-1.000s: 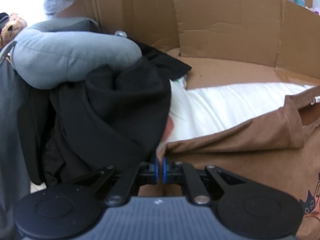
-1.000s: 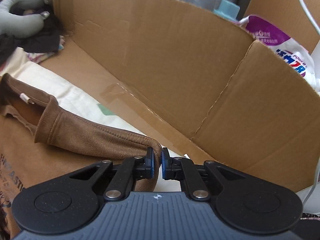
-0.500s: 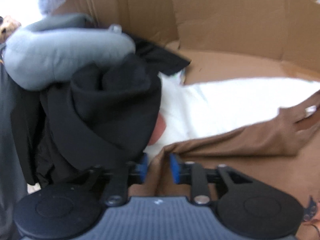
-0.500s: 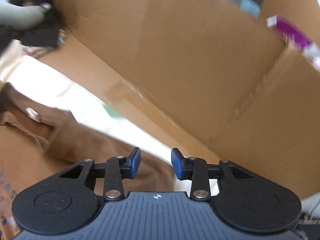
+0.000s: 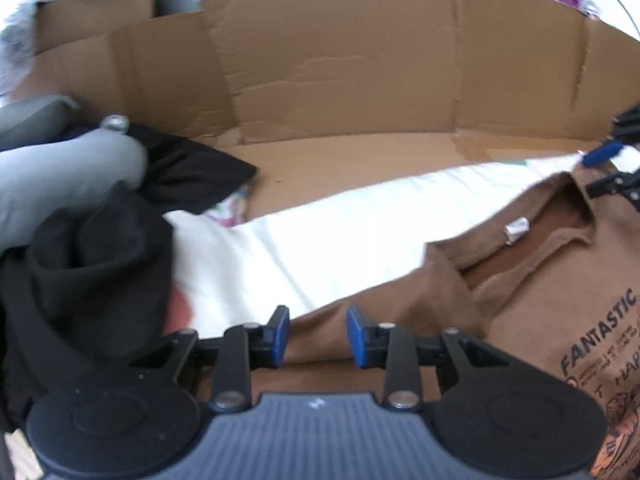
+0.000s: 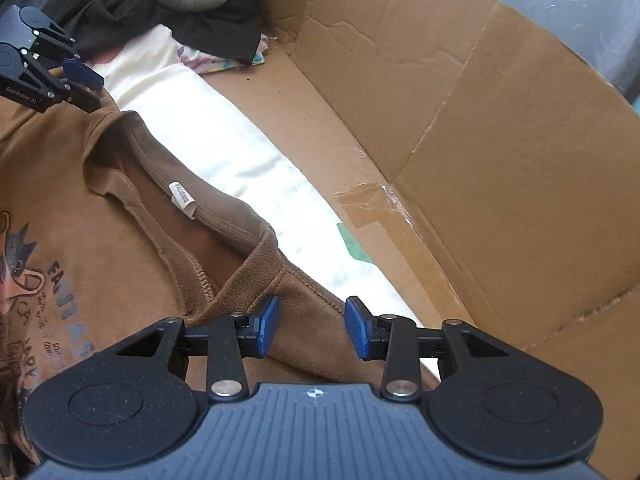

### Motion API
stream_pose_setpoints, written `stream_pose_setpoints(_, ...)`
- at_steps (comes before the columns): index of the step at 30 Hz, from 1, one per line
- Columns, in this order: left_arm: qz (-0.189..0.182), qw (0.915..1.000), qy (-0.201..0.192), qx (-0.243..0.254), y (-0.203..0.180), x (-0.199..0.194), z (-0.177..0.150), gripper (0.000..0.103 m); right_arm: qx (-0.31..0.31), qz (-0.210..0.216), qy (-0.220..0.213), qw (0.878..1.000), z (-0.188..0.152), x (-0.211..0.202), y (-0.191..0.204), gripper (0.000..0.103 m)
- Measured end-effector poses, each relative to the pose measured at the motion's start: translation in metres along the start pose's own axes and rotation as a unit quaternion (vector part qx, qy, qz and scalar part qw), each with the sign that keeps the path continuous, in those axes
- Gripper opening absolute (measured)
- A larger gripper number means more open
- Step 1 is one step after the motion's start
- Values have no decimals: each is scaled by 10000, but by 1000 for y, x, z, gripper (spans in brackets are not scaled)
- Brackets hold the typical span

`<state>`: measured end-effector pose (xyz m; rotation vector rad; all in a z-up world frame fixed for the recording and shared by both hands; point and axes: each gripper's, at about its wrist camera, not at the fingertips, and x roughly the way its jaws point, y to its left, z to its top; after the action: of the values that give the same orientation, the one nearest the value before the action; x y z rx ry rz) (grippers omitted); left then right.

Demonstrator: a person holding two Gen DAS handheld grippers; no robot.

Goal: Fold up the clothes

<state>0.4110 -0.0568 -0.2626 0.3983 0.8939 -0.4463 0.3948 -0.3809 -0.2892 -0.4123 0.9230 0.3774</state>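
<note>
I find both grippers now released: a second ago each was clenched on a shoulder of the brown T-shirt point(image 6: 120, 248). Left gripper point(image 5: 318, 336) and right gripper point(image 6: 311, 326) stand parted above it. The shirt lies print-up on the white bedding point(image 5: 320, 232), ready for folding.

Creased cardboard walls point(image 5: 360, 72) around a white sheet point(image 5: 320, 236), perhaps daylit.

We see our left gripper point(image 5: 318, 335), black linkage arms, blue pads, silver pivot screws, ribbed grey body between two round black discs, our right gripper point(image 6: 311, 326) built alike, white "GenRobot.AI" lettering on the left one's side
</note>
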Motion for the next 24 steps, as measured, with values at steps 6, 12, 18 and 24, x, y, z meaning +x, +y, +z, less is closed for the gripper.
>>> stream_pose_setpoints(6,-263,9988,201,371,-9,16,7,36,-301,338,149,9989,6,19,1,46)
stream_pose_setpoints(12,-447,9957,416,691,-18,30,11,45,-500,642,308,9962,10,37,1,46)
stream_pose_setpoints(18,-833,9921,538,767,-17,41,12,44,-444,917,426,9939,12,42,-6,48)
stream_pose_setpoints(24,-1097,9858,661,1086,-22,43,14,33,-759,1108,429,9900,13,39,-2,20)
